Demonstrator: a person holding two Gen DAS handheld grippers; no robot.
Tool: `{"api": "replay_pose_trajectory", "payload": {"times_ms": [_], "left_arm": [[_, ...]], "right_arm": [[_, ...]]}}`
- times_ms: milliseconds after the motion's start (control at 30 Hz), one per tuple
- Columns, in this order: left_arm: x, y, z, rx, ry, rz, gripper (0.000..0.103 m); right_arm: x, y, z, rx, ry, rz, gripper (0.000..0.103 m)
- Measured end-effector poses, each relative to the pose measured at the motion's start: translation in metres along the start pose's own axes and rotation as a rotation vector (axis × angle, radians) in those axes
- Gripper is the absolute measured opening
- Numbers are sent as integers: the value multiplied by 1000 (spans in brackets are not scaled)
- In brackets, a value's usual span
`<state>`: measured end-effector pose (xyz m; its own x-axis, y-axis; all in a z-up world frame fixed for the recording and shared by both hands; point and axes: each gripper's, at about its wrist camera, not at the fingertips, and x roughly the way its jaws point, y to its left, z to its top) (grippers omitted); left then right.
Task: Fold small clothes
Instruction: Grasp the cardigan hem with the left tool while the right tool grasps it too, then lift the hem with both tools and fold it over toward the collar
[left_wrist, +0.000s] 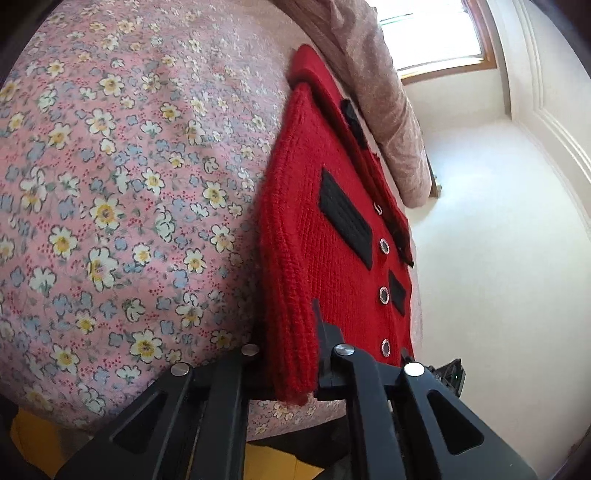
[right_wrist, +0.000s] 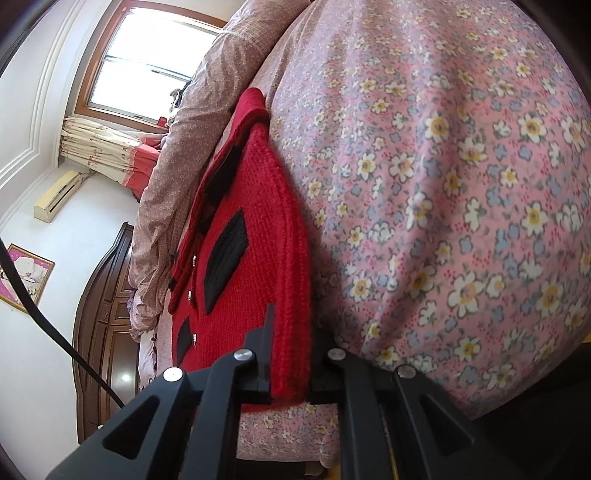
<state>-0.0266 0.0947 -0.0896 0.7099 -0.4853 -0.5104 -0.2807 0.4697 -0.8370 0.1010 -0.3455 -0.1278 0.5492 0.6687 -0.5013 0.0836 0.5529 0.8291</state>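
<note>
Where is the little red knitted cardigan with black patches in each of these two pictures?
Left wrist view: red knitted cardigan with black patches runs up the centre, right of the pink floral bedsheet.
Right wrist view: the cardigan runs up centre-left, left of the bedsheet.
Shared landmark: the wood-framed window at top.

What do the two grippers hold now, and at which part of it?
Both hold the red cardigan. The left gripper pinches one ribbed edge near the hem, and the right gripper pinches the opposite ribbed edge. The cardigan lies on the floral bed sheet.
</note>
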Motion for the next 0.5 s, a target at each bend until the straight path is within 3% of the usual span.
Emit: {"api": "replay_pose_trajectory", "payload": {"times_ms": [267, 500], "left_arm": [[-12, -23, -2, 100, -83, 7, 0], [-22, -54, 6, 219, -147, 13, 0]], "right_arm": [[-4, 12, -4, -30, -28, -10, 8], [-17, 30, 1, -85, -93, 58, 8]]}}
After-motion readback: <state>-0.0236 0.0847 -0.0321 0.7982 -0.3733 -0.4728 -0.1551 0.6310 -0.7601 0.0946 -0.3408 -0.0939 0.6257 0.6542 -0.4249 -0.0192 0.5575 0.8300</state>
